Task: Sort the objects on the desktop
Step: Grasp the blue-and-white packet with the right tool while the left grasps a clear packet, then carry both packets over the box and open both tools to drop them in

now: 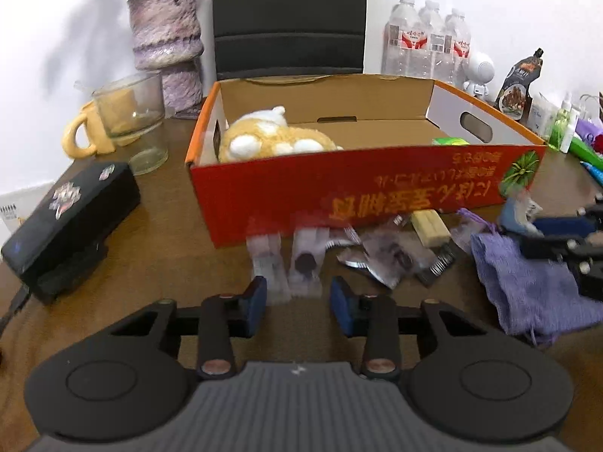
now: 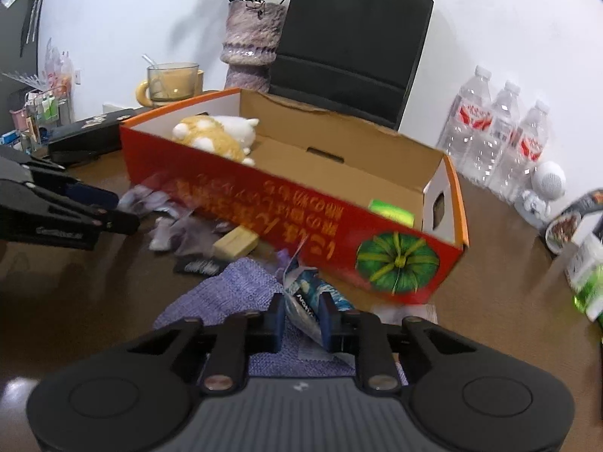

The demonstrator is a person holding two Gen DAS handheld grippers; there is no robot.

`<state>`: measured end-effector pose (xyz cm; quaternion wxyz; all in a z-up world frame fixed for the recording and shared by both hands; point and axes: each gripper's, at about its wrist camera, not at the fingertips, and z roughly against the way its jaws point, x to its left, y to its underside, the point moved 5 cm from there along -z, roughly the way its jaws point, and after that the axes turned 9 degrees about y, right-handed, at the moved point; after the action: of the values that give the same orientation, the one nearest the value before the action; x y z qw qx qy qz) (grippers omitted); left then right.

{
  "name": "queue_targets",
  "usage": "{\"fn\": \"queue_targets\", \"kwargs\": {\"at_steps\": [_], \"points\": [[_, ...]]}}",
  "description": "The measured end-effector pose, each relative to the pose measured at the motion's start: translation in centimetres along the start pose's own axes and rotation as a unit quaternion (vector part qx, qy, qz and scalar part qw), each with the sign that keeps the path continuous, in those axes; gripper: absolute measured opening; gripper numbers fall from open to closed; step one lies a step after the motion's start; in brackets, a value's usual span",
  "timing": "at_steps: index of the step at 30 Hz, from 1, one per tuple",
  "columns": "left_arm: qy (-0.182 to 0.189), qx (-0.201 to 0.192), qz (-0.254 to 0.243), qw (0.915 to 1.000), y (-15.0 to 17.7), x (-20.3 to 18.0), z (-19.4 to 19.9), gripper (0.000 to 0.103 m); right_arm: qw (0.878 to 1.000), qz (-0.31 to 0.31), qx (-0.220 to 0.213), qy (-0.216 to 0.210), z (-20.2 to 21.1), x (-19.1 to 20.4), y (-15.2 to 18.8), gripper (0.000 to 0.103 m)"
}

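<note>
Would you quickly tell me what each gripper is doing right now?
Left gripper: open, holding nothing.
Right gripper: closed on the blue-and-white packet.

Lighting is even, indoor and fairly bright; the white wall (image 1: 490,0) is near overexposed. A soft grey shadow of the dried flowers falls on it at far left. Fisheye distortion bows the red cardboard box (image 1: 358,192) and darkens the frame corners. Motion blur smears the box print and the clear plastic packets (image 1: 286,260)
</note>
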<state>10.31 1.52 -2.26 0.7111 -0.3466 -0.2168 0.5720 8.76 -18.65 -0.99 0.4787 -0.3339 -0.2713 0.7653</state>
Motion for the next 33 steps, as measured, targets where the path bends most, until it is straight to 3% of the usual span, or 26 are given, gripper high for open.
{"fn": "queue_targets", "kwargs": {"at_steps": [3,5,7,9,11,15,17,18,21,26,33], "points": [[-0.006,0.009,0.001,0.9999,0.7,-0.5,1.1,0.035,1.000,0.000,0.004,-0.005,1.8,0.3,1.3,0.018],[0.004,-0.016,0.009,0.9998,0.2,-1.0,2.4,0.037,1.000,-0.009,0.002,-0.003,2.6,0.0,1.7,0.017],[0.020,-0.037,-0.007,0.9991,-0.7,-1.7,2.7,0.051,1.000,-0.022,-0.001,0.005,2.9,-0.6,1.8,0.017],[0.018,-0.030,-0.006,0.9994,-0.9,-1.6,2.2,0.049,0.999,-0.034,-0.003,0.009,2.9,-1.1,1.6,0.016],[0.017,-0.022,-0.004,0.9996,-1.0,-1.5,1.6,0.039,0.999,-0.042,-0.007,0.010,3.0,-1.4,1.5,0.015],[0.013,-0.007,-0.002,0.9999,-1.2,-1.3,0.5,0.040,0.999,-0.046,-0.016,0.008,3.4,-1.6,1.2,0.014],[0.011,0.001,0.000,0.9999,-1.3,-1.2,-0.1,0.033,0.999,-0.049,-0.015,0.008,3.2,-1.6,1.0,0.013],[0.010,0.005,0.001,0.9999,-1.3,-1.2,-0.3,0.021,0.999,-0.051,-0.014,0.008,3.1,-1.7,0.9,0.013],[0.008,0.016,0.003,0.9998,-1.5,-1.0,-1.1,0.019,0.998,-0.061,-0.020,0.002,3.5,-1.8,0.5,0.011],[0.016,-0.010,0.040,0.9990,-0.6,-1.3,2.6,0.017,0.992,-0.106,-0.045,-0.056,6.0,-2.3,-0.5,0.010],[0.085,-0.079,0.095,0.9887,-2.7,-2.6,9.3,0.016,0.980,-0.164,-0.058,-0.097,8.4,-3.8,-1.4,0.007]]}}
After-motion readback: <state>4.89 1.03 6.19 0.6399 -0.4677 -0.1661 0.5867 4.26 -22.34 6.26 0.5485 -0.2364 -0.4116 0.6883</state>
